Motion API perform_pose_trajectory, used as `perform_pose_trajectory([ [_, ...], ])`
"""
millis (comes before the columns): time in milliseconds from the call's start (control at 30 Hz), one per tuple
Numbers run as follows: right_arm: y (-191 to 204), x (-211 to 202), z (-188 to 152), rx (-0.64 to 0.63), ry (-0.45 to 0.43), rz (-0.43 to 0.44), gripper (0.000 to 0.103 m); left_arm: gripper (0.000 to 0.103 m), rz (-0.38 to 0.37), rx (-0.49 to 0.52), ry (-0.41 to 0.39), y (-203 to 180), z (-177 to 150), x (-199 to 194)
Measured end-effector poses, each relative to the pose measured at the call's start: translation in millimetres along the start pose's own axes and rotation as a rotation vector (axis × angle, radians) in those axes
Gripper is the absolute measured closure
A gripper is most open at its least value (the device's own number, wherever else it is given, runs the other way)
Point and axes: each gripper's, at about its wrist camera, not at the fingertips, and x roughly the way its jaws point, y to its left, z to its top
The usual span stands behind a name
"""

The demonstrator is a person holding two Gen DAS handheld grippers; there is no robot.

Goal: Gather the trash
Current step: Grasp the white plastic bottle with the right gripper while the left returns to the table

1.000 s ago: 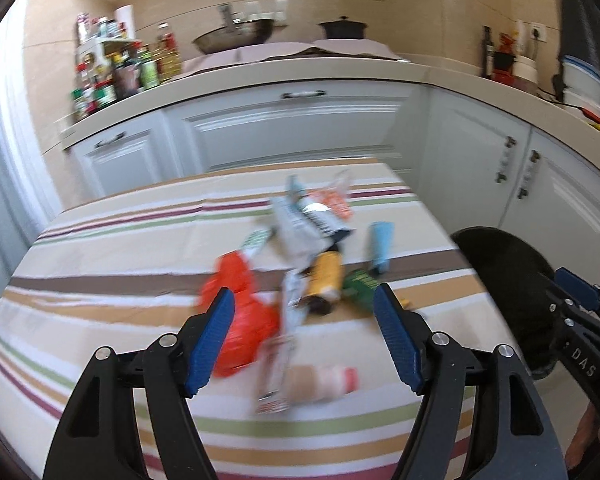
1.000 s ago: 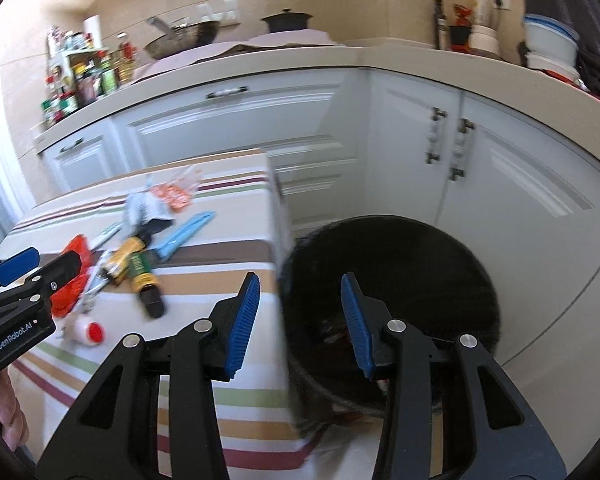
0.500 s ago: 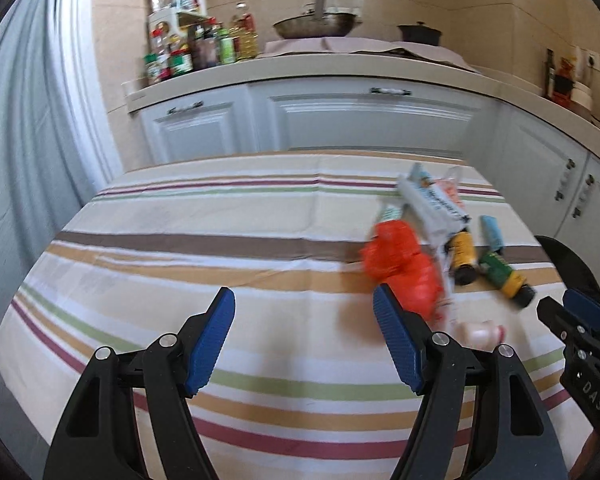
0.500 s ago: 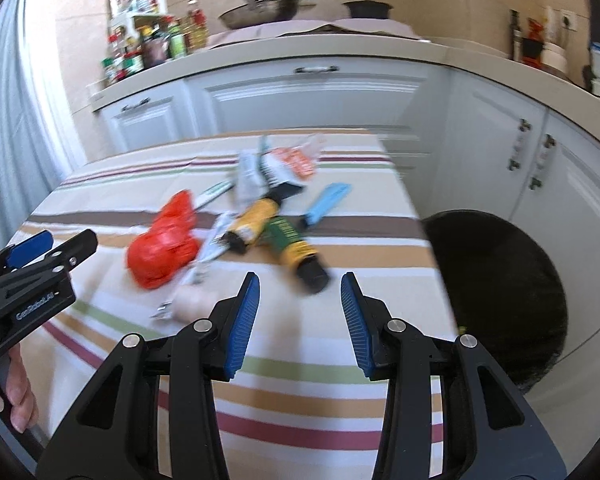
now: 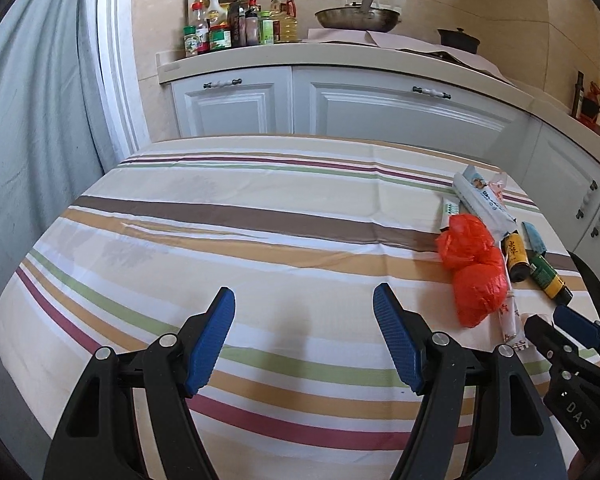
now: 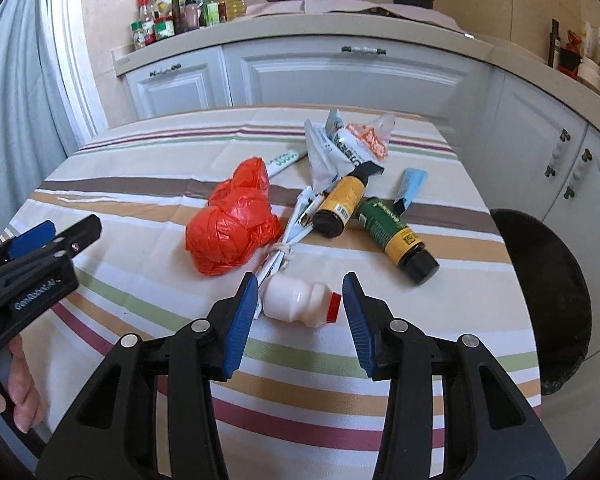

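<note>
Trash lies in a heap on the striped tablecloth [image 6: 140, 168]: a crumpled red plastic bag [image 6: 230, 236], a small white bottle with a red cap [image 6: 296, 304], a yellow-labelled dark bottle [image 6: 340, 208], a green-labelled dark bottle [image 6: 392, 236], a blue tube [image 6: 410, 188] and white wrappers [image 6: 340, 152]. My right gripper [image 6: 300, 280] is open, and the white bottle lies between its blue pads without being pressed. My left gripper [image 5: 303, 291] stands open over bare cloth, left of the red bag [image 5: 474, 268], with nothing between its fingers.
A black round bin [image 6: 540, 292] stands on the floor off the table's right edge. White cabinets [image 5: 400, 108] and a counter with jars and a pan run behind and to the right. A grey curtain [image 5: 32, 140] hangs at the left.
Both grippers have swung left. The right one went from above the black bin to over the white bottle. The left one went from the trash heap to bare cloth.
</note>
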Motion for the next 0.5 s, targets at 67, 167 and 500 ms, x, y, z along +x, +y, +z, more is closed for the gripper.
perform_pose_trajectory([
  [67,-0.6,3.2,-0.6,0.001,0.015,-0.011,0.06,0.033,-0.003,-0.003,0.002,1.3,0.0,1.1],
  [167,-3.0,5.7,-2.6,0.008,0.026,-0.022,0.06,0.033,-0.011,-0.004,0.007,1.8,-0.7,2.5],
  [500,-13.1,4.9,-6.4,0.024,0.034,-0.027,0.063,0.033,-0.039,0.01,0.019,-7.9,-2.8,4.5],
])
